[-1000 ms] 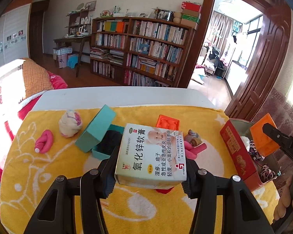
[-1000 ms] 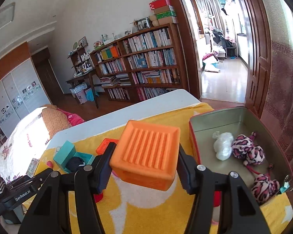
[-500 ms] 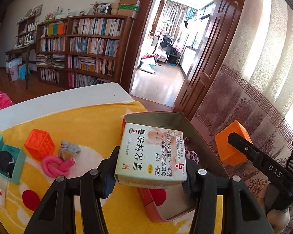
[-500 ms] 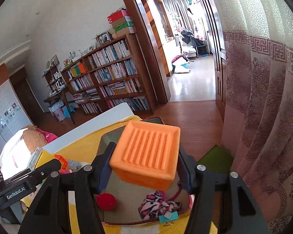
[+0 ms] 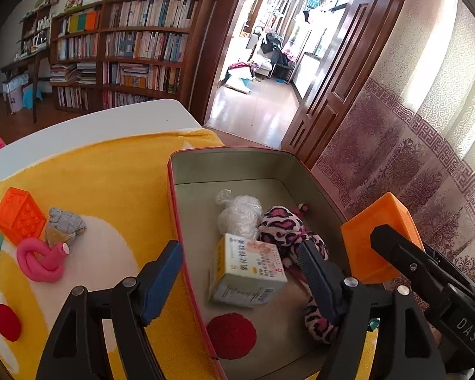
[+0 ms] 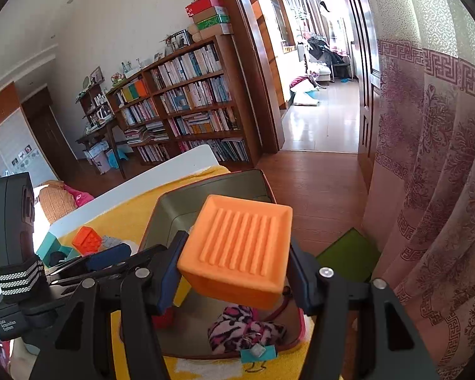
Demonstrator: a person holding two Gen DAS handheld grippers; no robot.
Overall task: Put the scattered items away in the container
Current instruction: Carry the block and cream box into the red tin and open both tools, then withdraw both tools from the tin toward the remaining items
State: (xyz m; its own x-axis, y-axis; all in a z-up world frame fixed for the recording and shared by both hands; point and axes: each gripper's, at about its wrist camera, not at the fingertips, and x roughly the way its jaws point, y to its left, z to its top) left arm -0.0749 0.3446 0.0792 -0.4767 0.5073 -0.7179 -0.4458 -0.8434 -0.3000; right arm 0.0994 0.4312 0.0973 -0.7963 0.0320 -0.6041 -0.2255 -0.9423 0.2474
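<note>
Hovering over the red-rimmed container (image 5: 186,253), the left gripper (image 5: 240,262) is standing with its jaws apart and nothing pressed between them; they have just been opening, and the medicine box (image 5: 247,272) is lying below them on the container floor, tilted against the leopard-print plush (image 5: 288,234) and just beside the white plastic bag (image 5: 240,215). The right gripper (image 6: 234,269) is clamping the orange ribbed block (image 6: 237,247) across its sides, holding it above the near right part of the container, so this hand is the one placed for the coming drop. Judging from that, the block is needing only a small carry toward the container's middle, where the bare floor by the red round piece (image 5: 231,335) is lying free. Compared with a second ago, the box is no longer sitting in the left jaws but resting inside, and both views are now looking down into the container rather than across the yellow towel (image 5: 110,190), where a second orange cube (image 5: 19,215), the pink loop (image 5: 44,262) and the grey toy (image 5: 65,224) are waiting
</note>
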